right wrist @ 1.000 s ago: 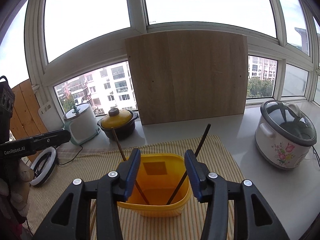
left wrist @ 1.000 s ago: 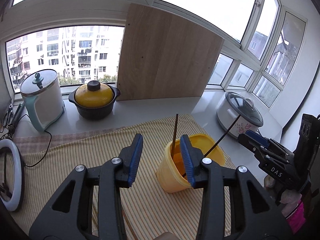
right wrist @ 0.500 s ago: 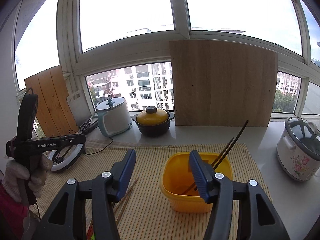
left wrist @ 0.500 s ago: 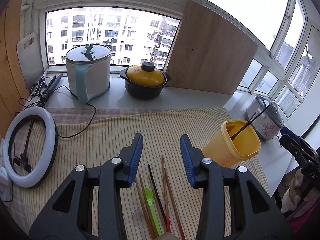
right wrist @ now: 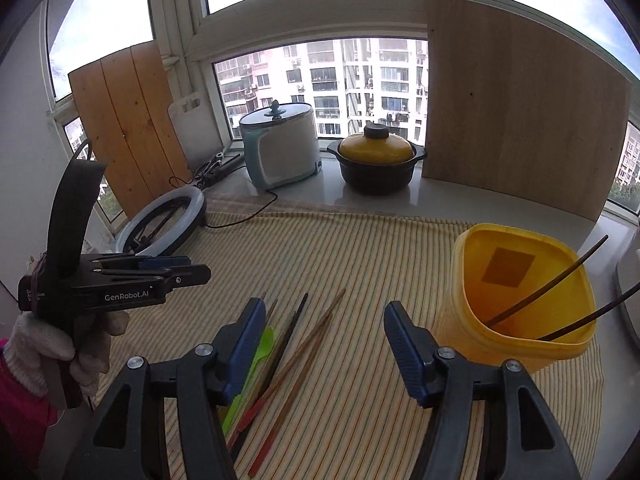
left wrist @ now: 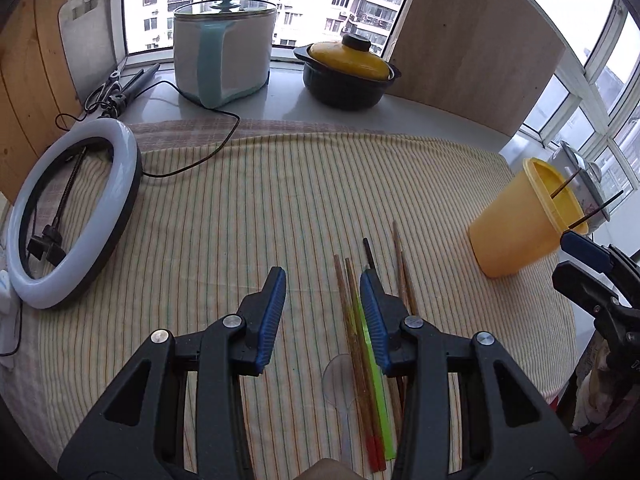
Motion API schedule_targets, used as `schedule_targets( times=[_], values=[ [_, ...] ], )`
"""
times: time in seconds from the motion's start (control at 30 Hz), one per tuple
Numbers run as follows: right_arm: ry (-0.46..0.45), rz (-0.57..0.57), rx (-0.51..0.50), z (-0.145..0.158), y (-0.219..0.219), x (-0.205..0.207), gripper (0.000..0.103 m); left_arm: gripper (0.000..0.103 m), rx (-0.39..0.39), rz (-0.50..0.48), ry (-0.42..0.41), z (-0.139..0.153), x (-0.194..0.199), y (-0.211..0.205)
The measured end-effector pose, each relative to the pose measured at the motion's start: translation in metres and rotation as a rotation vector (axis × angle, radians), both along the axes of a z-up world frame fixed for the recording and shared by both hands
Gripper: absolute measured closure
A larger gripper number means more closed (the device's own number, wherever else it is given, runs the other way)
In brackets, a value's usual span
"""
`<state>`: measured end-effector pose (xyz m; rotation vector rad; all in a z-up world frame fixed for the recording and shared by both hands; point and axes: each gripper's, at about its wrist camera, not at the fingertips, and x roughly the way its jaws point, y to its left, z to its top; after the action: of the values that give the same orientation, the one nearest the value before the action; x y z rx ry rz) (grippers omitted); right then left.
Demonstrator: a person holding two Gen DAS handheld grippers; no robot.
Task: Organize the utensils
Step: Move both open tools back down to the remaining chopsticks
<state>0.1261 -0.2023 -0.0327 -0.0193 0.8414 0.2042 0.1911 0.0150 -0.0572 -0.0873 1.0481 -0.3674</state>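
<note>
Several chopsticks (left wrist: 352, 312) lie on the striped cloth with a green plastic spoon (left wrist: 374, 364) and a clear spoon (left wrist: 338, 376); they also show in the right wrist view (right wrist: 308, 344). A yellow cup (left wrist: 516, 224) stands at the right holding two dark chopsticks (right wrist: 548, 280); the cup also shows in the right wrist view (right wrist: 520, 300). My left gripper (left wrist: 322, 312) is open and empty, just left of the pile. My right gripper (right wrist: 324, 344) is open and empty, between the pile and the cup.
A ring light (left wrist: 72, 216) lies at the left on the striped cloth (left wrist: 248, 208). A white-and-teal cooker (left wrist: 222, 52), a yellow-lidded black pot (left wrist: 348, 72) and a wooden board (left wrist: 472, 48) stand by the window. A rice cooker (left wrist: 580, 176) is behind the cup.
Both grippers pulled back and left from the yellow cup. The left one tilted down over the utensil pile. Both chopsticks in the cup have come to lean to the right.
</note>
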Motion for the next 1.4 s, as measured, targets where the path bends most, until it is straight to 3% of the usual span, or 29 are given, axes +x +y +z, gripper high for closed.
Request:
schedule_targets(
  times=[0.1, 0.27, 0.53, 0.7, 0.77, 0.9, 1.4],
  values=[
    [0.054, -0.009, -0.002, -0.015, 0.007, 0.012, 0.037, 0.064, 0.012, 0.018, 0.045, -0.015, -0.001, 0.004],
    [0.153, -0.018, 0.076, -0.038, 0.010, 0.029, 0.038, 0.064, 0.004, 0.039, 0.100, -0.033, -0.001, 0.009],
    [0.330, -0.033, 0.157, -0.079, 0.023, 0.053, 0.066, 0.064, -0.070, 0.040, 0.156, -0.052, -0.003, 0.011],
    [0.416, -0.064, 0.194, -0.101, 0.024, 0.065, 0.074, 0.064, -0.121, 0.021, 0.179, -0.055, 0.000, 0.002],
    [0.434, -0.074, 0.191, -0.107, 0.024, 0.068, 0.075, 0.072, -0.151, 0.024, 0.196, -0.059, 0.004, 0.000],
    [0.464, -0.099, 0.191, -0.117, 0.023, 0.072, 0.081, 0.077, -0.180, 0.016, 0.231, -0.068, 0.009, -0.007],
    [0.519, -0.150, 0.240, -0.136, 0.017, 0.083, 0.088, 0.089, -0.196, 0.010, 0.253, -0.078, 0.019, -0.017]
  ],
)
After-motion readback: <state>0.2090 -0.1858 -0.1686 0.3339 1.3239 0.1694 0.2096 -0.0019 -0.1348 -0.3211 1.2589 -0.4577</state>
